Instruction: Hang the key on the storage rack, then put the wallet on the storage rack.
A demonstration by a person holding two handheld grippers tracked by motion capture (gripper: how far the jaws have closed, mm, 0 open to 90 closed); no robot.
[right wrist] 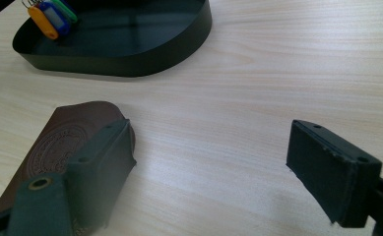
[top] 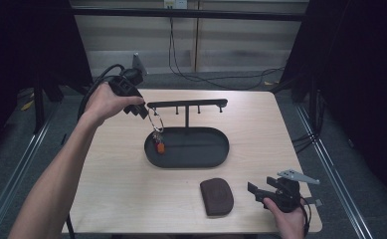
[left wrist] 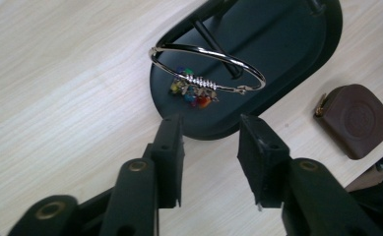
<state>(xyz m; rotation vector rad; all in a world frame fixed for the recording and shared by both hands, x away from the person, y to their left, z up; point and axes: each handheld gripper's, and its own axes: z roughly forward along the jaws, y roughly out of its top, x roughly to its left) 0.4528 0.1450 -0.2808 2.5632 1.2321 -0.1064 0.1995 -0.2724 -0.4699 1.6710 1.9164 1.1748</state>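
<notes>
1. your left gripper is up at the left end of the black rack, and in the left gripper view its fingers are released, parted with bare counter between them.
2. the key ring hangs off the left end of the rack's top bar, just beyond your left fingers and not touching them. it's a big silver hoop with a cluster of coloured tags dangling at the bottom.
3. from the high view the ring drops down so the orange tag sits over the left part of the black oval tray that forms the rack's base. can't tell if the tags actually touch the tray floor.
4. your right gripper is low at the near right corner of the counter, well apart from the rack. its fingers are released too, spread wide with nothing but wood grain between them.
5. the brown leather pouch lies flat on the counter just left of your right gripper. in the right gripper view one finger sits over the pouch's edge, but i can't tell whether it's touching.
6. the tray stands mid-counter, between your two hands.
</notes>
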